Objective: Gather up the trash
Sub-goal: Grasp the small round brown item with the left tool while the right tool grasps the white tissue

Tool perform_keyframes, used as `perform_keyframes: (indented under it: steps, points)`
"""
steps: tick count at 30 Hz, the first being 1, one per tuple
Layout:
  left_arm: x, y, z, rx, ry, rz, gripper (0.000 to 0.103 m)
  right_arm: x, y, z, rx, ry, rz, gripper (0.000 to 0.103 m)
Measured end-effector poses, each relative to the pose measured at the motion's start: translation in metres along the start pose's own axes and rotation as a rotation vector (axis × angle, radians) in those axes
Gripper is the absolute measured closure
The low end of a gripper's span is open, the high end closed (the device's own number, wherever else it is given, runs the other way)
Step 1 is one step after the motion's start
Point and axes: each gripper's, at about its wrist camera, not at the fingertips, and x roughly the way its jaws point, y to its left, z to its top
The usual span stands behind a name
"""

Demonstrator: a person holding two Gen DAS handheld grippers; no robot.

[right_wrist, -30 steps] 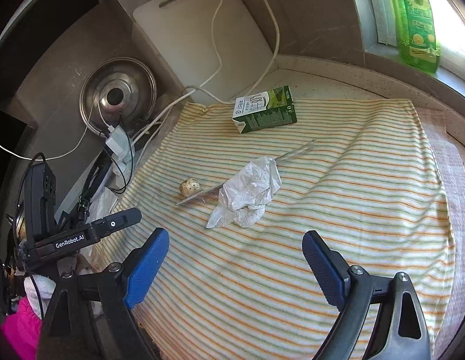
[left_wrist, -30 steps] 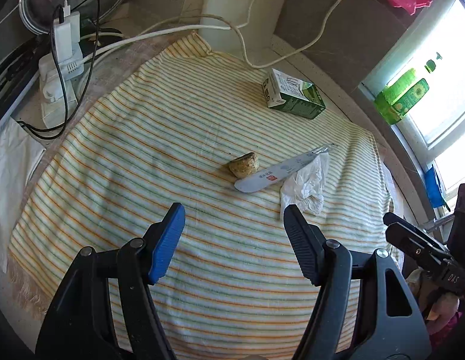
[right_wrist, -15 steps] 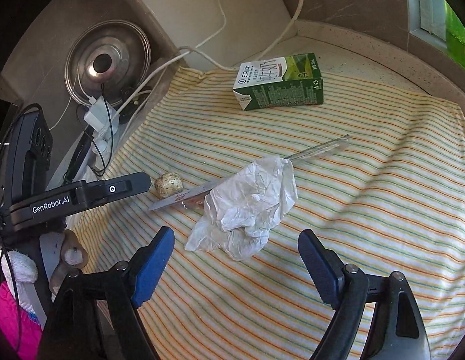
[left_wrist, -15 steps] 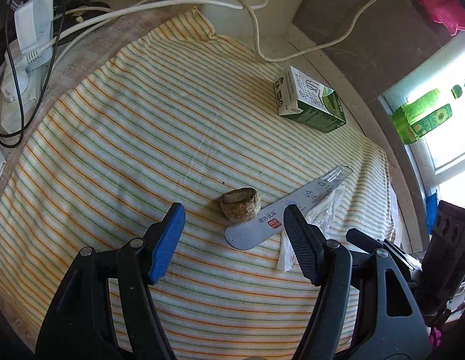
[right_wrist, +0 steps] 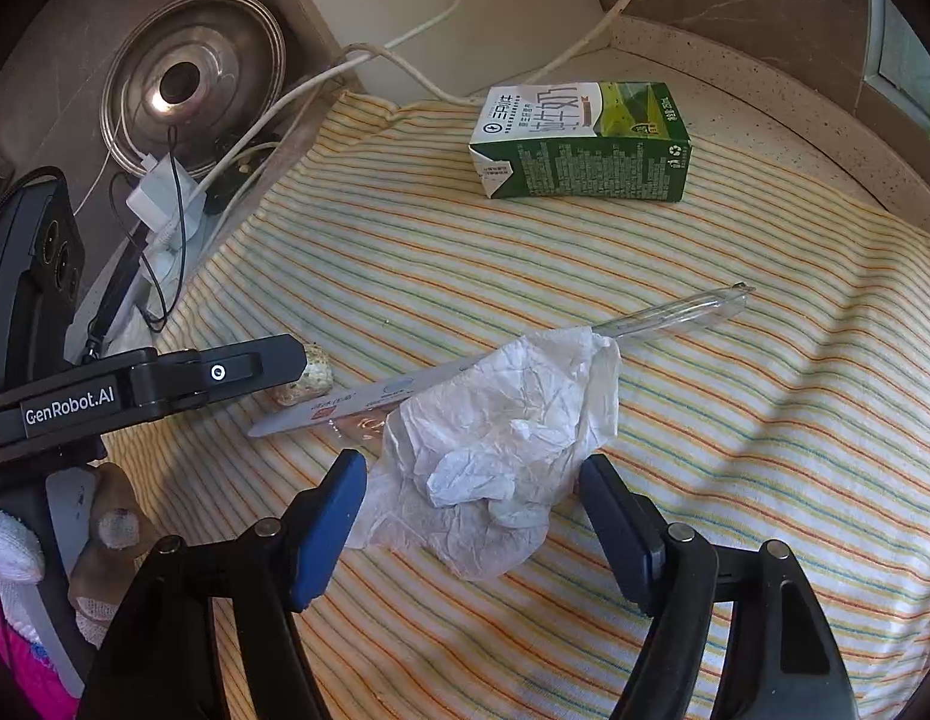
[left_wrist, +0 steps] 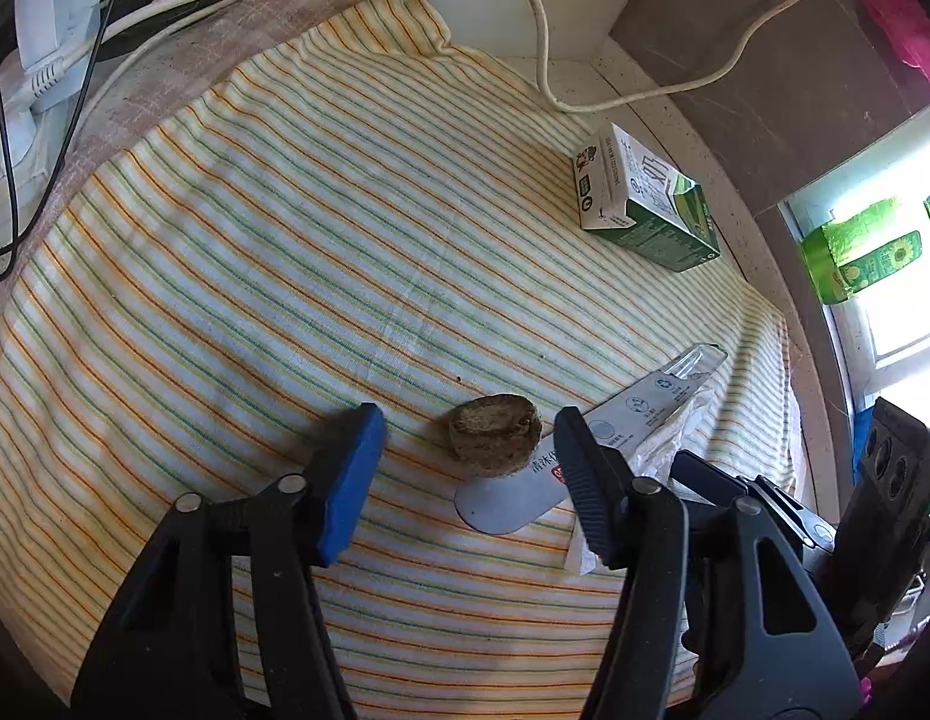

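A yellow cloth with orange and green stripes (left_wrist: 297, 252) covers the counter and bears all the trash. Farthest back lies a green-and-white milk carton (right_wrist: 579, 141) on its side. Nearer, a long flat white-and-clear plastic wrapper (right_wrist: 525, 357) runs across the cloth, partly under a crumpled white tissue (right_wrist: 501, 450). A small round brownish lump (left_wrist: 494, 435) (what it is cannot be told) touches the wrapper's end. The left gripper (left_wrist: 468, 456) has its jaws spread on either side of the lump, not touching it. The right gripper (right_wrist: 471, 510) has its jaws spread around the tissue's near edge.
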Motion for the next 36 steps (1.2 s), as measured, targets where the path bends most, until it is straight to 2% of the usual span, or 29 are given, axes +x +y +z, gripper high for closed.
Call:
perform_keyframes:
  steps: [2, 4, 6, 10, 12, 15, 20, 31, 36]
  points:
    - [0.001, -0.003, -0.001, 0.008, 0.001, 0.002, 0.054, 0.002, 0.002, 0.001, -0.011, 0.003, -0.027, 0.036]
    - [0.001, -0.008, -0.002, 0.029, 0.002, -0.005, 0.062, 0.003, 0.004, 0.001, -0.027, 0.004, -0.049, 0.043]
    - [0.002, -0.015, -0.004, 0.06, 0.004, -0.003, 0.07, 0.003, 0.005, 0.001, -0.038, 0.006, -0.066, 0.059]
    - [0.001, -0.022, -0.007, 0.092, -0.012, 0.025, 0.07, 0.002, 0.003, -0.001, -0.045, -0.002, -0.081, 0.077]
    - [0.0, -0.02, -0.007, 0.085, -0.016, 0.017, 0.07, 0.0, 0.001, -0.002, -0.04, -0.008, -0.069, 0.091]
    - [-0.004, -0.016, -0.009, 0.082, -0.031, 0.02, 0.071, -0.006, -0.004, -0.004, -0.016, -0.028, -0.028, 0.099]
    - [-0.015, -0.014, -0.009, 0.082, -0.061, 0.016, 0.071, -0.019, -0.011, -0.008, 0.024, -0.069, 0.011, 0.101]
    - [-0.047, -0.02, -0.024, 0.177, -0.14, 0.05, 0.071, -0.065, -0.017, -0.018, 0.061, -0.167, 0.056, 0.102]
    - [-0.061, -0.023, -0.033, 0.199, -0.158, 0.041, 0.071, -0.084, -0.019, -0.025, 0.087, -0.202, 0.074, 0.102]
